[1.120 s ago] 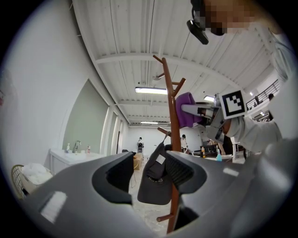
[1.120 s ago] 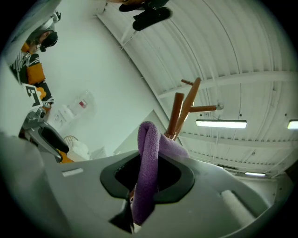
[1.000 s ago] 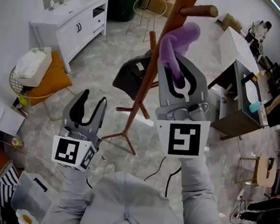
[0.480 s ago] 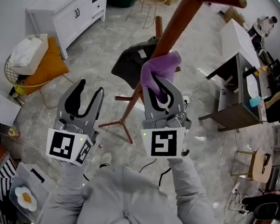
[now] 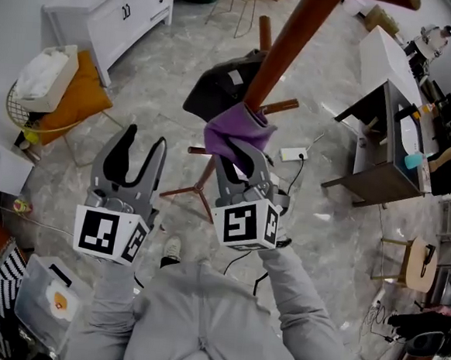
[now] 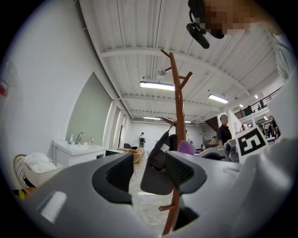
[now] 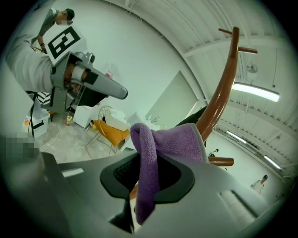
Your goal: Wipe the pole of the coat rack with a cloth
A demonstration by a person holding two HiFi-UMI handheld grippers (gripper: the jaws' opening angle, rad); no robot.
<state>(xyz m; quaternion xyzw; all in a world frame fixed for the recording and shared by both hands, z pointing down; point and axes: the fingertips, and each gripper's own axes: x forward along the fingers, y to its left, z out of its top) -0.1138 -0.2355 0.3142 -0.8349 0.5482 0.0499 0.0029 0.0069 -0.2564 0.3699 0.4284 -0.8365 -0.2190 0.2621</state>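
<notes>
Nearest the camera, the left gripper (image 5: 144, 142) was held idle beside the work, jaws spread apart and nothing between them; the left gripper view confirmed the gap. The right gripper (image 5: 238, 162) was clenched on a purple terry cloth (image 5: 237, 131), a fold of which hung down between its jaws in the right gripper view (image 7: 148, 186). The bunched cloth lay against the reddish-brown wooden pole of the coat rack (image 5: 286, 52), at about mid-height, just below a short side peg (image 5: 282, 106).

Assessment: the wiping stroke along the pole was in hand, with the lower section down to the splayed wooden feet (image 5: 197, 200) not yet covered. The next move would call for steady pressure of cloth on wood while sliding along the shaft. A black hanging item (image 5: 216, 97) behind the pole and the peg may obstruct. The rack looked light; bracing with the free gripper seems advisable.
</notes>
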